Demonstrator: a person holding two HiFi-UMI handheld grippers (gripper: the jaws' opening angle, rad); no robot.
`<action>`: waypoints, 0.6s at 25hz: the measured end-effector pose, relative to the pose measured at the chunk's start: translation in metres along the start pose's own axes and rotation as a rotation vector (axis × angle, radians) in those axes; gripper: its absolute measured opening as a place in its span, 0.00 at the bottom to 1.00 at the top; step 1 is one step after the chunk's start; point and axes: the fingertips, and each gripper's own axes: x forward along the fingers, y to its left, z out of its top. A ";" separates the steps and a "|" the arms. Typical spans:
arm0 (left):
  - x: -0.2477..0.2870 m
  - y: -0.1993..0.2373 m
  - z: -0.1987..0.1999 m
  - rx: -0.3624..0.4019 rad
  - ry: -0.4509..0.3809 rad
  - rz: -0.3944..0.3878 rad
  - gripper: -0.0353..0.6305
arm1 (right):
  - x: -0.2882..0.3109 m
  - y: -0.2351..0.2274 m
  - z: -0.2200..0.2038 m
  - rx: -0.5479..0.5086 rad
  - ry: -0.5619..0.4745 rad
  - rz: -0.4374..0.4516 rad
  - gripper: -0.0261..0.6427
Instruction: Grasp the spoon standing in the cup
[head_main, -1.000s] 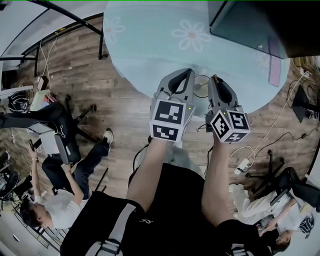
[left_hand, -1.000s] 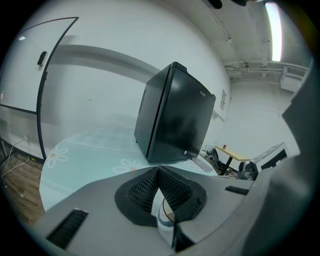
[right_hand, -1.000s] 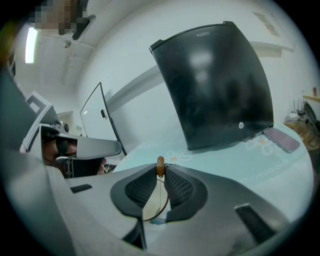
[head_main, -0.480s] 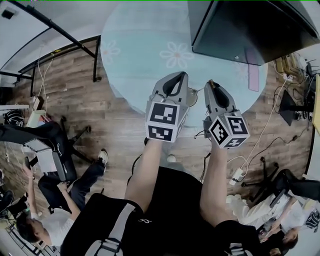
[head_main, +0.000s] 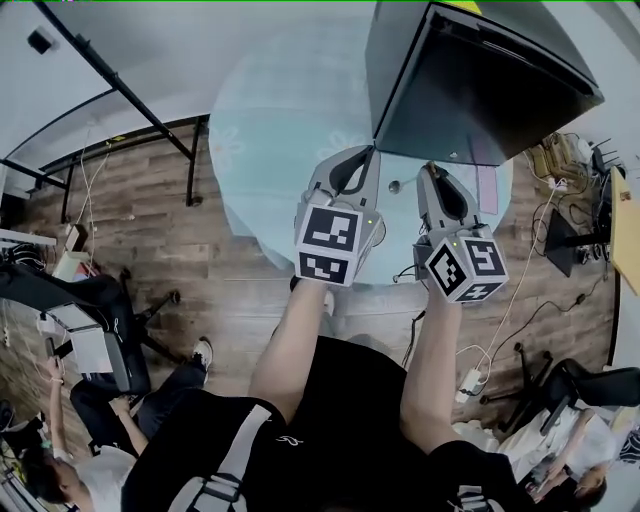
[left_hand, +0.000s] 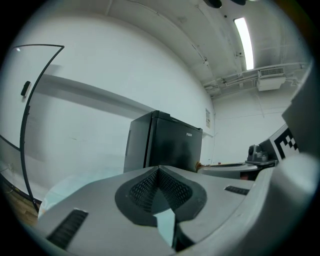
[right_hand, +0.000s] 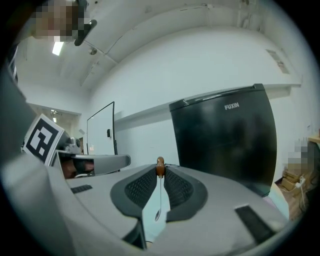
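The right gripper (right_hand: 160, 173) is closed on the spoon (right_hand: 160, 192): the thin spoon is pinched between the jaws, with its brown end poking out at the jaw tips and its thin stem running back along the gap. The left gripper (left_hand: 158, 171) is held just to the left of it, with its jaws pressed together and nothing between them. Both grippers are held above the near edge of the round desk (head_main: 270, 130), which is covered by a pale blue flower cloth, and a black fridge (head_main: 470, 90) is seen at the far right.
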 end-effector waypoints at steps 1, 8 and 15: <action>0.001 0.001 0.005 0.006 -0.007 -0.001 0.06 | 0.002 0.000 0.004 -0.008 -0.003 -0.003 0.12; 0.005 0.003 0.033 0.038 -0.050 0.004 0.06 | 0.005 0.000 0.033 -0.038 -0.052 0.001 0.12; 0.011 -0.004 0.045 0.037 -0.062 -0.013 0.06 | 0.007 -0.003 0.046 -0.056 -0.067 0.017 0.12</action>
